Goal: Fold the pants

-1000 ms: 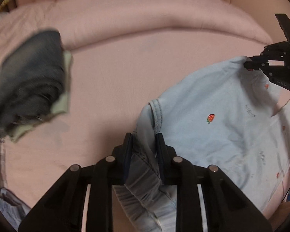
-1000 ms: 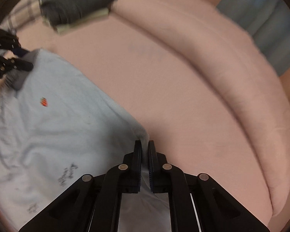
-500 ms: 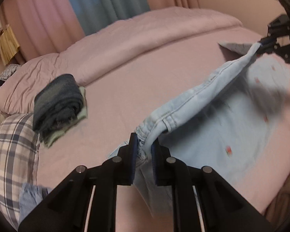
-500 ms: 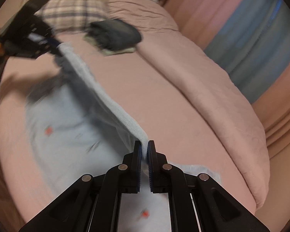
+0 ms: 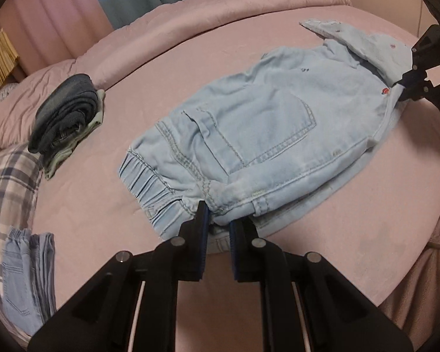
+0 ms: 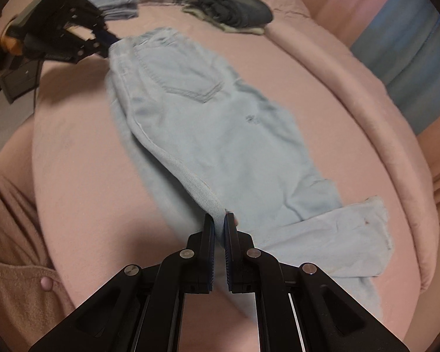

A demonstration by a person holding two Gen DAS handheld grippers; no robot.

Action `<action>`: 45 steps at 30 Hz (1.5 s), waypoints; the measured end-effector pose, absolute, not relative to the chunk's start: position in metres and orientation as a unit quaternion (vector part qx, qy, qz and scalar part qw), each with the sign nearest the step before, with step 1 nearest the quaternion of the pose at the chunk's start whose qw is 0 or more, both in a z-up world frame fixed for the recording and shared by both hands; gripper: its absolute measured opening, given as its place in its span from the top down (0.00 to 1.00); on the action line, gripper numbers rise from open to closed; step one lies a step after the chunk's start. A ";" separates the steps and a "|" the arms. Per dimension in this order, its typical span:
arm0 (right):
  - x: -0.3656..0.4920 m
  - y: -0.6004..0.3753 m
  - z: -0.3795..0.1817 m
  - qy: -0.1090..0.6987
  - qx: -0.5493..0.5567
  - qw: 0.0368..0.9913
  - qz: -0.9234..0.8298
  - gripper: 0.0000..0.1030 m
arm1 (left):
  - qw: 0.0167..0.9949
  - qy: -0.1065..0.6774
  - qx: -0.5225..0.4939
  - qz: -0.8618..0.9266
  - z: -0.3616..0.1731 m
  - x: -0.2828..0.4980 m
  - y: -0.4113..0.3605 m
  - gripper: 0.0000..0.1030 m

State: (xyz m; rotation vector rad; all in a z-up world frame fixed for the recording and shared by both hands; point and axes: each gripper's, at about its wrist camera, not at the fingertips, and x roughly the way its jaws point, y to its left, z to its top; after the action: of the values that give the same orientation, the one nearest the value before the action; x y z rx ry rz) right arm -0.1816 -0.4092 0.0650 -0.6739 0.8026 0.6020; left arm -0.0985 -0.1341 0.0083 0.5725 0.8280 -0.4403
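**Lengthwise fold just landed on the bed**

Pink bedsheet (image 5: pixel 108 211) with a pink duvet rolled along the far side and pink and blue curtains behind. The light-blue jeans (image 5: pixel 258 135) lie across the middle of the bed, doubled over lengthwise with a back pocket facing up. A second ago they were spread wide, then got lifted by one edge, and now that edge is down on the other half. So I'd say the first fold is basically done, apart from letting go.

The left hand-held gripper (image 5: pixel 218 220) has its jaws clamped on the waistband corner, next to the elastic. The right hand-held gripper (image 6: pixel 220 223) is pinched tight on the folded edge down near the leg end. One hem (image 6: pixel 363 223) has flopped sideways and isn't lined up, which probably needs a tidy before folding across.

Around it: a stack of dark folded jeans (image 5: pixel 64 114) sits well apart near the duvet, with more folded pale jeans (image 5: pixel 26 275) on a plaid pillow (image 5: pixel 3 182). Nothing's blocking the fold.
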 end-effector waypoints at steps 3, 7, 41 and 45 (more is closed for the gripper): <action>-0.178 -0.407 0.043 0.403 -0.305 0.816 0.280 0.93 | 0.851 0.393 0.289 -0.196 0.000 -0.094 -0.136 0.84; -0.170 -0.431 0.060 0.419 -0.216 0.832 0.291 0.74 | 0.848 0.411 0.275 -0.190 0.012 -0.101 -0.133 0.44; 0.143 -0.618 0.072 0.554 0.125 0.822 0.037 0.43 | 0.746 0.495 0.057 -0.441 -0.012 -0.038 -0.394 0.71; 0.169 -0.614 0.048 0.581 0.067 0.811 -0.010 0.57 | 0.747 0.498 0.058 -0.436 -0.014 -0.039 -0.397 0.87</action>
State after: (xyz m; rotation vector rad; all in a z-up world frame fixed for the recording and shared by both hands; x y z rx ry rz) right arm 0.1690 -0.6138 0.0482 0.1432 1.2415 -0.0211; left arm -0.0387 -0.3969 -0.0142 0.1261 1.0907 -0.9547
